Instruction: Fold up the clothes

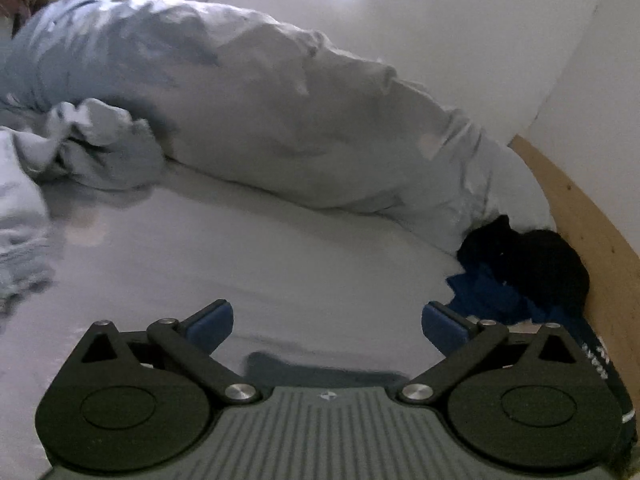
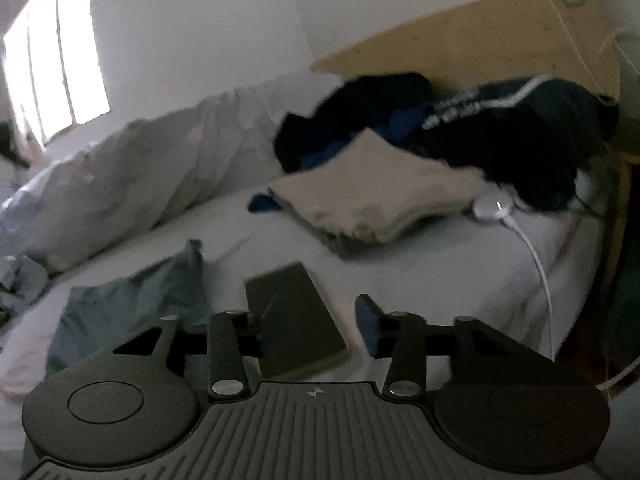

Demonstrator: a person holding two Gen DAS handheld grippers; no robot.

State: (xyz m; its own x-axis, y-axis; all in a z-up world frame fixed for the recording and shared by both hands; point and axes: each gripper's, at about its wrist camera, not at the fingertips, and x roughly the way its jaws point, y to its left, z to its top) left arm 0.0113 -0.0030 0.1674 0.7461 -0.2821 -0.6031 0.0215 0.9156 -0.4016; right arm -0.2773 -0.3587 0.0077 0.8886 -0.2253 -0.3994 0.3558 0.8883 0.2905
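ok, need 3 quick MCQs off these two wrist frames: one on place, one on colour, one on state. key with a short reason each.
1. Where does the dark clothes pile lie?
A. at the wooden headboard
B. under the window
C. on the floor

2. What colour is the folded garment in front of that pile?
A. red
B. beige
C. green

3. How does the left gripper stand?
A. shut on a shirt
B. shut on nothing
C. open, holding nothing

Key:
1 A, the pile rests on the bed right against the board.
2 B, its cloth is pale beige beside the black and blue clothes.
3 C, its blue pads stand wide apart with only the sheet between them.
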